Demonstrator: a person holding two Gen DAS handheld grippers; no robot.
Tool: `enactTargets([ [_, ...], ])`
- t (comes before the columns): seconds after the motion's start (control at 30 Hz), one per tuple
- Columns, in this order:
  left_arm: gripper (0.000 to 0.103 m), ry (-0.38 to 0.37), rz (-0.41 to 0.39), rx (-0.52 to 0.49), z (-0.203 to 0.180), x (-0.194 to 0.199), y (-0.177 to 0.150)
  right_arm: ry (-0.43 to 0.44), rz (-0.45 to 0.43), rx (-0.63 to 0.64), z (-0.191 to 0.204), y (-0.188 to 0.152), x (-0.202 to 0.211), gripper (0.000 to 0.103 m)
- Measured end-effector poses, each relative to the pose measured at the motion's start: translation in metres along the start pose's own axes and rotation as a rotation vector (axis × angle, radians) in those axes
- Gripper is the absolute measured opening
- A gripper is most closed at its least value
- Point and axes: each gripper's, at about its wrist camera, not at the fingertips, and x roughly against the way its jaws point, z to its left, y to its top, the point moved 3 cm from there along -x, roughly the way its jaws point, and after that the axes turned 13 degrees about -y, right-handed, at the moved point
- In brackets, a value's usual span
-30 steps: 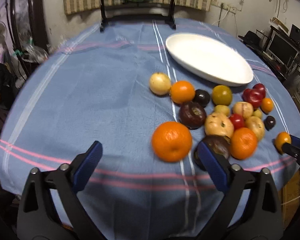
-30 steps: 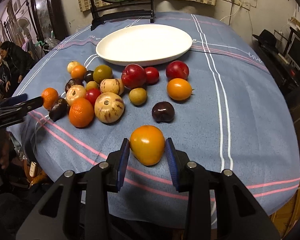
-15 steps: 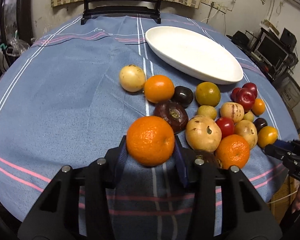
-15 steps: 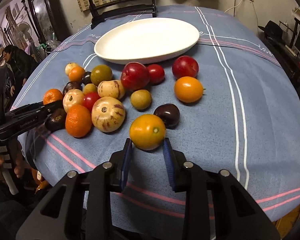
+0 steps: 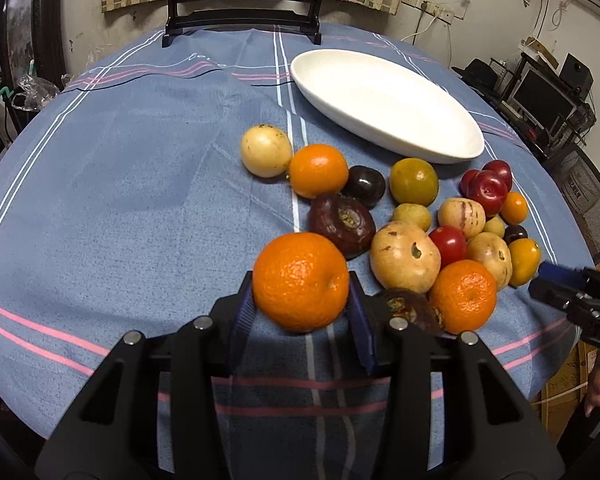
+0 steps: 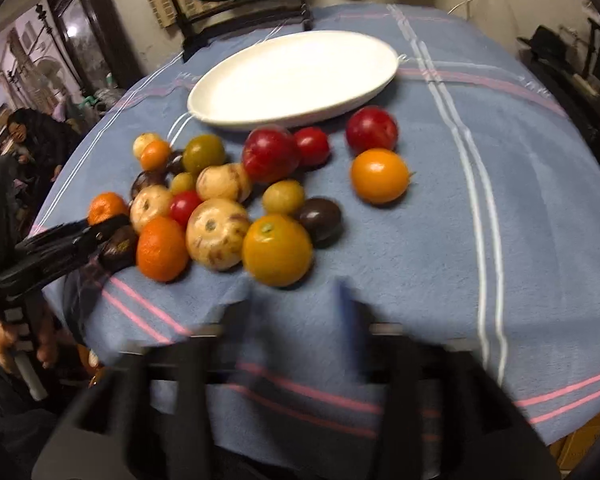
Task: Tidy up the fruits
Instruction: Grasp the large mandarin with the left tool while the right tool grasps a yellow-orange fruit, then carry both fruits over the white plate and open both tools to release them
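Your left tongs (image 5: pixel 301 312) are clamped on a large mandarin (image 5: pixel 301 281), with one blue pad on each side of it. The dimple of the mandarin points to the right and a little toward you, so its short axis lies almost level across the tongs. The mandarin sits at the near edge of the fruit group, just beside a dark purple fruit (image 5: pixel 342 225) that shows its stem scar upward.

Your right tongs (image 6: pixel 296 312) are apart; their jaws have just been opening, and nothing is between them. The picture of them is blurred. A yellow-orange fruit (image 6: pixel 277 249) rests on the table (image 6: pixel 540 208) just in front of them, free from the pads, with its green stem end pointing up and away from you. It touches a dark plum (image 6: pixel 321 218) behind it and is just beside a pale striped fruit (image 6: pixel 217 233) on the left.

The white oval dish (image 6: pixel 296 76) stands behind the fruits, its long axis running from the near left to the far right in the right wrist view.
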Motion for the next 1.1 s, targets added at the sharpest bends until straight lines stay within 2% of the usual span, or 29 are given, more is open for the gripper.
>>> enactTargets([
  [0.13, 0.044, -0.001, -0.003, -0.003, 0.000, -0.001, 0.000, 0.011, -0.016, 0.015, 0.009, 0.008, -0.001, 0.055],
  [0.23, 0.044, -0.008, -0.002, -0.002, 0.001, -0.001, 0.001, -0.018, 0.002, 0.035, 0.015, 0.013, -0.015, 0.055],
  [0.27, 0.044, -0.013, -0.002, 0.001, 0.002, -0.001, 0.001, -0.034, -0.012, 0.038, 0.016, 0.013, -0.015, 0.050],
  [0.3, 0.044, -0.020, -0.002, 0.005, 0.003, -0.001, 0.002, -0.044, -0.023, 0.037, 0.015, 0.013, -0.012, 0.037],
  [0.57, 0.044, -0.031, -0.052, -0.028, -0.004, 0.015, 0.011, -0.004, -0.033, -0.015, 0.006, 0.002, 0.013, 0.037],
  [0.77, 0.044, -0.054, -0.080, -0.062, -0.016, 0.028, 0.034, 0.018, -0.069, 0.018, 0.015, 0.020, 0.024, 0.037],
  [0.93, 0.045, -0.066, -0.065, -0.104, -0.029, 0.018, 0.085, 0.030, -0.062, 0.078, 0.020, 0.076, 0.010, 0.037],
  [1.03, 0.045, -0.059, -0.054, -0.116, -0.034, -0.002, 0.129, 0.047, -0.035, 0.044, 0.015, 0.133, -0.009, 0.037],
  [1.1, 0.045, -0.068, -0.041, -0.104, -0.032, -0.020, 0.157, 0.012, -0.023, 0.014, 0.011, 0.175, -0.031, 0.037],
])
